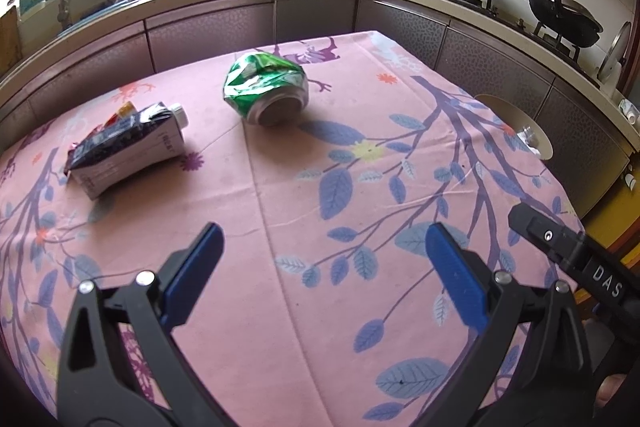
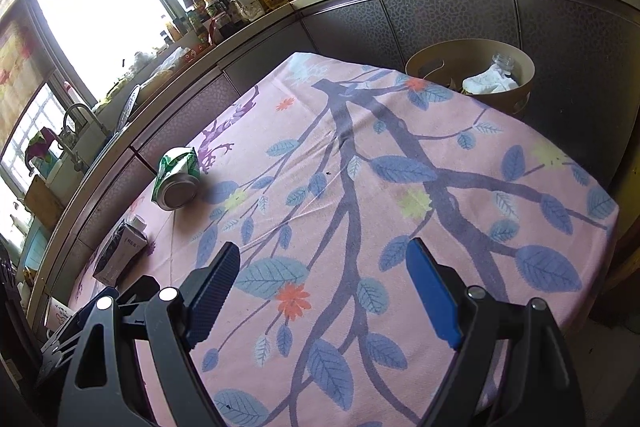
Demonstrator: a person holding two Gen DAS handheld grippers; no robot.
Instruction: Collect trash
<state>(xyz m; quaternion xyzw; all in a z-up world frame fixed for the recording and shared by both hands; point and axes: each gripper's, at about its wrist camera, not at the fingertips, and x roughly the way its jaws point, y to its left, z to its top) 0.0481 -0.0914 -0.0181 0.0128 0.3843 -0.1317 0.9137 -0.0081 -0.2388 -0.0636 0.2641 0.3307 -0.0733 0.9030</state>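
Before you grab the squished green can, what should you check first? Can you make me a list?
1. Left gripper open, nothing in it: ok.
2. Right gripper open, nothing in it: ok.
3. Crushed green can lying alone on the tablecloth, apart from the carton: ok.
4. Bin beside the table has room: ok.
5. Can empty of drink: cannot tell.

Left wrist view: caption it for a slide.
Open left claw above pink tablecloth, crushed green can and flattened carton ahead.
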